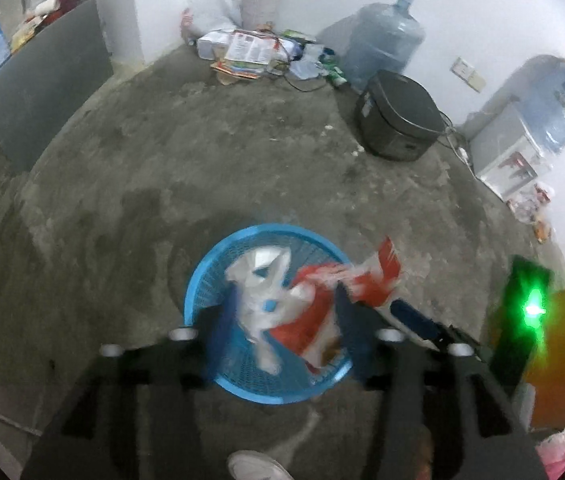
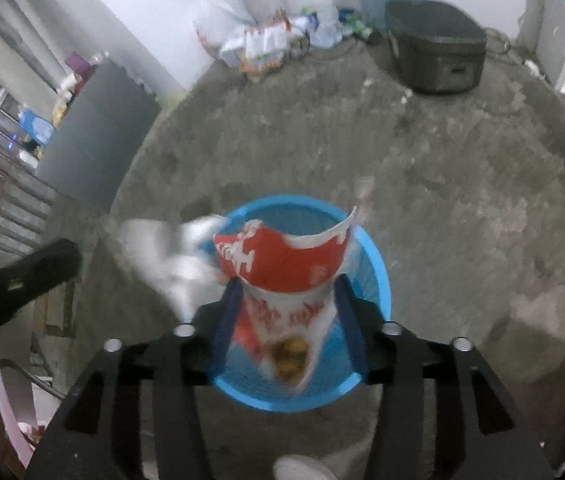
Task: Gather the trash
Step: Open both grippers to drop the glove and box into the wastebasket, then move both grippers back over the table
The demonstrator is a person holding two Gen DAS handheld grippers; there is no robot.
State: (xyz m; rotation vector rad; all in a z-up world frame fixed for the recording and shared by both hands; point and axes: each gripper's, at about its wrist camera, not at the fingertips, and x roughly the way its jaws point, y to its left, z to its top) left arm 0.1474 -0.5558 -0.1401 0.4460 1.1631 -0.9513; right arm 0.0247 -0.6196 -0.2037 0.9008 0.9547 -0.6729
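Observation:
A round blue mesh basket (image 1: pixel 202 280) stands on the concrete floor under both grippers; it also shows in the right wrist view (image 2: pixel 378 276). My left gripper (image 1: pixel 282 304) is open over the basket, with a blurred white plastic bag (image 1: pixel 262 304) between its fingers. My right gripper (image 2: pixel 288 300) has its fingers on both sides of a red and white snack wrapper (image 2: pixel 282 264) above the basket. The same wrapper (image 1: pixel 362 280) and the right gripper's blue finger (image 1: pixel 410 316) show in the left wrist view.
A black rice cooker (image 1: pixel 398 116) stands on the floor ahead. Paper and packaging (image 1: pixel 258 52) are piled at the far wall beside a large water jug (image 1: pixel 382 40). A dark panel (image 1: pixel 42 92) stands at the left. A white shoe (image 1: pixel 254 466) is below.

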